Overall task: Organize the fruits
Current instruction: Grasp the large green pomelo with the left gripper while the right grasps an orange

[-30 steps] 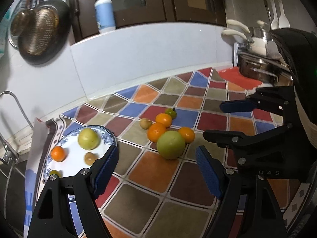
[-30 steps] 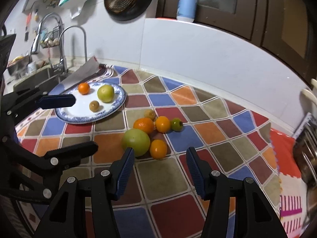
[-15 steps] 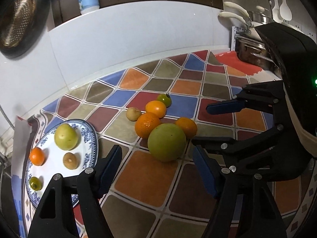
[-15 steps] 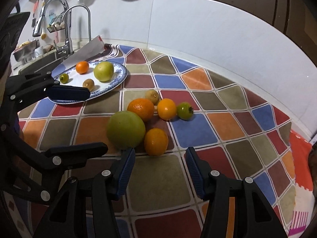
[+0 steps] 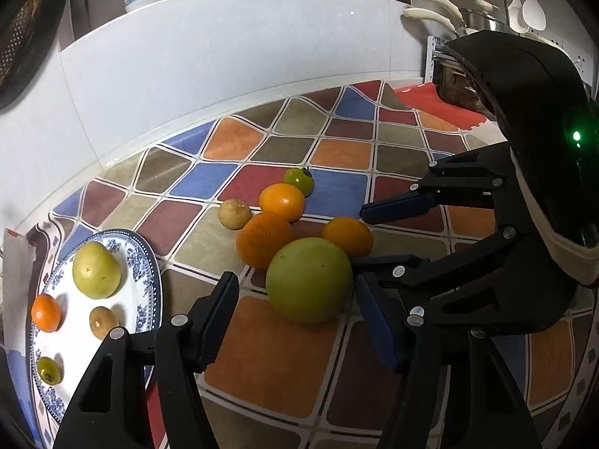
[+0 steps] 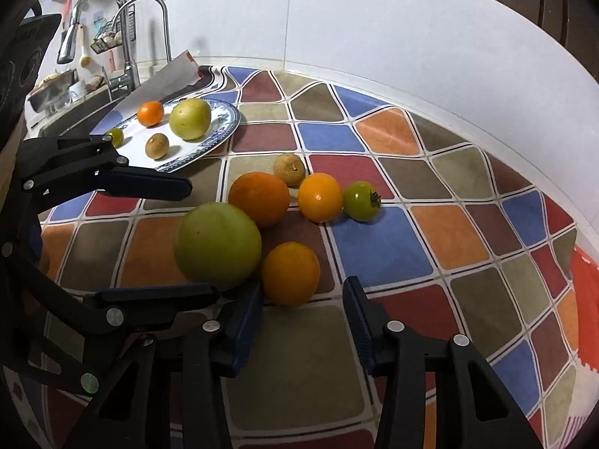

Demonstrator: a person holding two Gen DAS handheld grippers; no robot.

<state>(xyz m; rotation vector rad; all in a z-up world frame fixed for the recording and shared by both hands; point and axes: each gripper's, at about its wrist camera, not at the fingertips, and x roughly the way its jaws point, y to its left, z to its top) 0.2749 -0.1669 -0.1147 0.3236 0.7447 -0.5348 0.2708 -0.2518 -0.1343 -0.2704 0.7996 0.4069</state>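
Already the blue-patterned white plate (image 6: 224, 131) near the bench's sink-side edge holds a yellow-green pear-like fruit (image 6: 189, 118), a small orange (image 6: 150, 113), a brown kiwi (image 6: 157, 146) and a small green fruit (image 6: 115, 136). Both grippers gape wide, empty: the left gripper (image 5: 299, 321) flanks the large green round fruit (image 5: 309, 279), the right gripper (image 6: 301, 321) sits just before a loose orange (image 6: 290, 274).
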